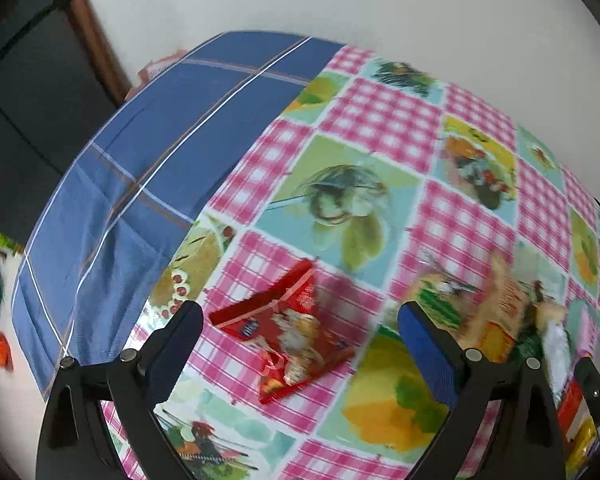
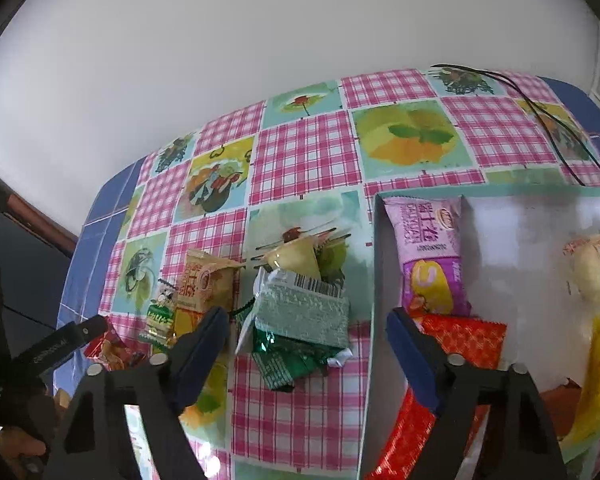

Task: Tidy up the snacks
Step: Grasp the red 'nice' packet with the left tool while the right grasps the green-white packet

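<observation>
Your left gripper (image 1: 300, 322) gaped wide above the crinkly red foil snack packet (image 1: 286, 334); closing off-centre risked it slipping. Your right gripper (image 2: 306, 322) gaped empty too.

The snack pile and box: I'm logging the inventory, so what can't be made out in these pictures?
- Left wrist view: the yellow packets at right are motion-blurred; print unreadable.
- Left wrist view: the red snack packet between the open left gripper fingers has a logo too small to read.
- Right wrist view: the box runs off the right and bottom edges; the right gripper hides part of the red packets.
- Green wrappers lie partly under the pale green packet.
</observation>
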### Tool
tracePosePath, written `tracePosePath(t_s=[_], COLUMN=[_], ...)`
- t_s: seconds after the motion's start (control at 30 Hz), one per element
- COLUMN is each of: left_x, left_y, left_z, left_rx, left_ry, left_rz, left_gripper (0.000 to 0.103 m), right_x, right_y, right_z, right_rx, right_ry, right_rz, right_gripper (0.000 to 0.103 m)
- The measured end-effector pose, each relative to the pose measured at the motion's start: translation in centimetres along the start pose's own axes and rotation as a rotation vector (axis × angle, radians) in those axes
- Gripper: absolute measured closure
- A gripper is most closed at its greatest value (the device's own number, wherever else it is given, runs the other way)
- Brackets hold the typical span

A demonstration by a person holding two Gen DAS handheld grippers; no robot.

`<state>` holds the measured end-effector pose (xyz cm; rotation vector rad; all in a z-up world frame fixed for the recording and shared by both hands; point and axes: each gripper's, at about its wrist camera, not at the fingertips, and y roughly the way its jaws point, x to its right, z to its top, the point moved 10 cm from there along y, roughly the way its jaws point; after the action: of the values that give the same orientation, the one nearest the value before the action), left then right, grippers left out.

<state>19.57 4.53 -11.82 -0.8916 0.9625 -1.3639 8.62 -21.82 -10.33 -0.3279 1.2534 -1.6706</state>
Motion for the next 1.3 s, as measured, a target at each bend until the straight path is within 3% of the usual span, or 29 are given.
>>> tracePosePath(t_s=[0.37, 0.63, 0.77, 0.93, 1.3], left_x=[-1.2, -1.0, -0.5, -0.3, 2.4], left_y=[4.3, 4.9, 4.7, 4.0, 0.7], left_z=[-1.8, -2.2, -2.0, -1.7, -1.8], left_rx=[-0.107, -0.117, -0.110, -0.095, -0.054], left_ry=[-0.070, -0.061, -0.048, -0.051, 0.028], left_rz=[-0.004, 0.004, 0.004, -0.004, -0.065], left_gripper=[0.008, 0.054, 0.054, 0.054, 0.054], right_x=[-0.3, 0.2, 0.1, -0.4, -1.3], right_y=[2.5, 3.3, 3.1, 2.5, 2.7], right_z=[-0.2, -0.9, -0.9, -0.7, -1.2], right_rx=[-0.040, -0.060, -0.050, -0.036, -0.074], right_ry=[-0.010, -0.010, -0.017, -0.048, -0.045], right_rz=[-0.003, -0.015, -0.014, -0.016, 0.037], right_gripper=[0.034, 0.045, 0.050, 0.064, 0.065])
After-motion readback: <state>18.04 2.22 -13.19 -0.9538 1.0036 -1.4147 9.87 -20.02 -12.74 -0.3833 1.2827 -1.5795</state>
